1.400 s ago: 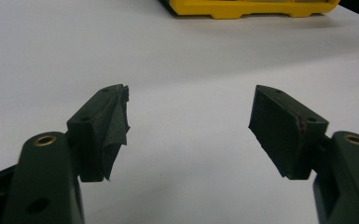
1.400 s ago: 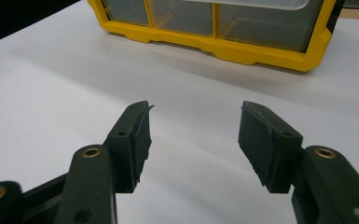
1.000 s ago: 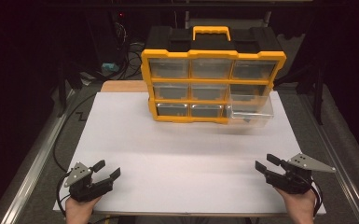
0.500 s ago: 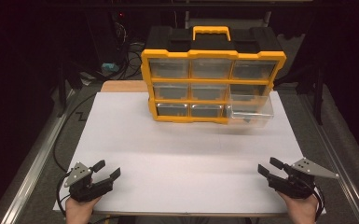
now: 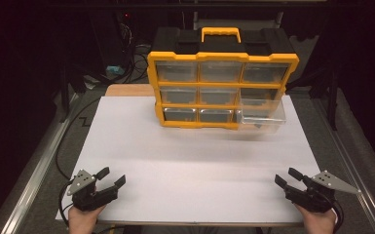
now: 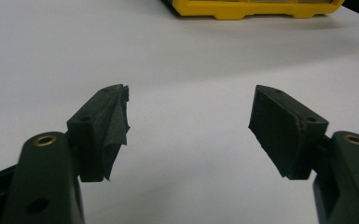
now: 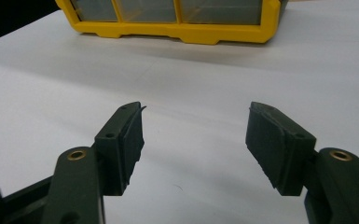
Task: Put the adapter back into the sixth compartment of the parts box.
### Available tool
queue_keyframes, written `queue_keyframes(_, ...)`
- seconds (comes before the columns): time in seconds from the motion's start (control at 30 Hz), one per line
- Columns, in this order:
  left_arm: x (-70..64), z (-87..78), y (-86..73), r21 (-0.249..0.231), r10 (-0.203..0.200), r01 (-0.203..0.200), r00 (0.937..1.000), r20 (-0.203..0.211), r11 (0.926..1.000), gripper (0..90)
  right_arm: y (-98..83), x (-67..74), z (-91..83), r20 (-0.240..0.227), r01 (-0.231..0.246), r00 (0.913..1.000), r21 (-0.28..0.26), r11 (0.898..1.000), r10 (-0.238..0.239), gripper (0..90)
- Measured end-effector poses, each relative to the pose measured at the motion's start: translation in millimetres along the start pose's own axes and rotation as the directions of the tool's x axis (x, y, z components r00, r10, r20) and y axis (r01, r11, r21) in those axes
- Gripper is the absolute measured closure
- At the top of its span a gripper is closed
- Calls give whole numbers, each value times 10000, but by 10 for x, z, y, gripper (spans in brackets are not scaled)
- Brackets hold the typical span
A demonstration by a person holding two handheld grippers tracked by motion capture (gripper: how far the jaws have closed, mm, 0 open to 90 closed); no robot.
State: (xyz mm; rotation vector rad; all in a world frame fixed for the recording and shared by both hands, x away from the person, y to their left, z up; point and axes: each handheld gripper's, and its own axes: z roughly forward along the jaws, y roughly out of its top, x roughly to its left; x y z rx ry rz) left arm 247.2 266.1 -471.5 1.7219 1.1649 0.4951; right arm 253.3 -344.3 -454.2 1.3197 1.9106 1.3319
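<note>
A yellow and black drawer cabinet (image 5: pixel 221 87) stands at the back of the white table top (image 5: pixel 190 156). Its lower right clear drawer (image 5: pixel 263 114) is pulled out. At the near left corner my left gripper (image 5: pixel 113 175) rests low over the table, open, with nothing between its jaws (image 6: pixel 189 100). My right gripper (image 5: pixel 285 176) sits at the near right corner, open and empty (image 7: pixel 196 109); its jaws have just been opening. Both point toward the cabinet's base (image 7: pixel 182 30), which also edges the top of the left gripper view (image 6: pixel 251 9).
A wooden board (image 5: pixel 126 90) pokes out behind the table top at the back left. Black cables (image 5: pixel 78 126) run along the left side over a metal rail. Another rail (image 5: pixel 355 165) borders the right side. Dark surroundings lie beyond.
My right gripper has sunk toward the table's near edge and shifted slightly right, and its jaws stand wider. The left gripper has kept still.
</note>
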Motion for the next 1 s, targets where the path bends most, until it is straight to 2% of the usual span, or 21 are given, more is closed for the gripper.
queue_keyframes(0.3,3,-13,3,-103,-65,64,9999,-87,9999,288,-100,-34,-70,303,-4,9995,-78,10000,6,356)
queue_keyframes(0.5,-1,-18,5,-118,-33,32,10000,-32,9999,288,-153,-47,-132,433,-250,9987,-156,9996,256,340)
queue_keyframes(1.0,2,-11,7,-80,-23,23,10000,2,10000,288,-162,-39,-137,424,-293,9986,-189,9994,301,334)
